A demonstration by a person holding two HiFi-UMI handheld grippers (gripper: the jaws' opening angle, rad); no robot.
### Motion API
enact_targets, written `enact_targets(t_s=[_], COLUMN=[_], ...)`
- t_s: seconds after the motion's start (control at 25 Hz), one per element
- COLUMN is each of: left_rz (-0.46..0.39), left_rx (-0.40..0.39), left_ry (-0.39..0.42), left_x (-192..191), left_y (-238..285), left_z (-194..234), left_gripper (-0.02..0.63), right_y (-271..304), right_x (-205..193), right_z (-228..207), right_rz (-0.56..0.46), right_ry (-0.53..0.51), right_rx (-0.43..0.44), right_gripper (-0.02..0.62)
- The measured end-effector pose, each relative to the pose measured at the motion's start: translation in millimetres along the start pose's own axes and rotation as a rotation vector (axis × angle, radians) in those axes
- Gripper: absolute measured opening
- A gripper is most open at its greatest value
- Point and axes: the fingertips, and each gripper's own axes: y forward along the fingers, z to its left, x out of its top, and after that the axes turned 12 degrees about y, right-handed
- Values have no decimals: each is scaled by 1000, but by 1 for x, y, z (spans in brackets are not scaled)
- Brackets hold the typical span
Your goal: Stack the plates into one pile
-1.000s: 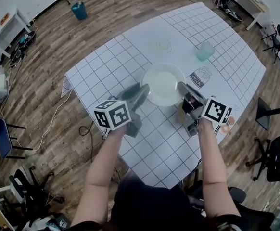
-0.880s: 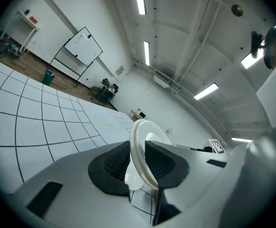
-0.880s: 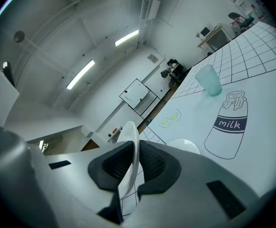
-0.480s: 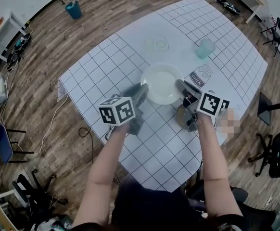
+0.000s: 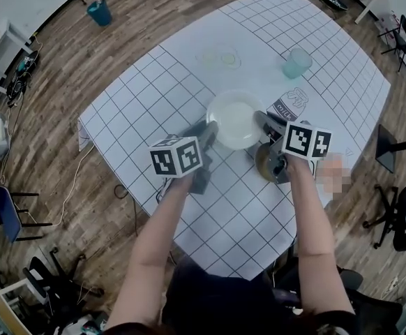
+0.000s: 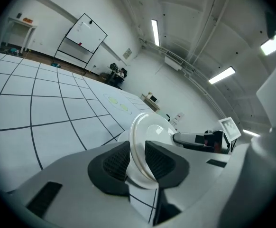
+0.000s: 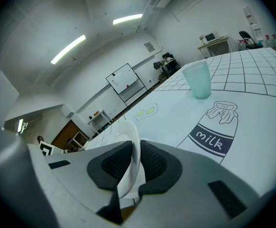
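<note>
One white plate [image 5: 234,117], round, shallow, glossy, face up, roughly level. It sat over the middle of the gridded sheet [image 5: 147,96], just left of the milk-bottle print [image 5: 289,105], with the egg print [image 5: 220,58] well beyond it. In left gripper view the white plate [image 6: 147,127] showed a double rim edge; one plate or two nested, couldn't tell. Couldn't tell whether it touched the sheet.

grip: left hand-held gripper [image 6: 137,163] jaws have just been closing; dark pads [image 6: 114,164] pinch near rim of white plate [image 6: 153,127] | far side: right hand-held gripper [image 6: 178,138] reaches the plate | under: counter [image 6: 38,113] with black squares | far off: whiteboard [image 6: 83,34]
</note>
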Motion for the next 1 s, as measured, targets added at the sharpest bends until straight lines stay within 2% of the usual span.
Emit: enact_targets(t_s=[0.24, 0.44, 0.8, 1.0], left_rz=[79, 165, 230, 240], left_rx=[42, 94, 143, 157], left_ry=[28, 107, 190, 210], left_x=[-8, -17, -21, -21], left_y=[8, 11, 14, 13], left_z=[1, 6, 9, 11], left_gripper=[106, 114, 114, 112], right_y=[7, 12, 17, 17], right_x=[-2, -9, -16, -21], right_z=[-12, -18, -27, -30], right_rz=[50, 78, 135, 161], right_ry=[-19, -41, -75, -82], right_rx=[-50, -101, -202, -249], right_gripper=[81, 87, 97, 103])
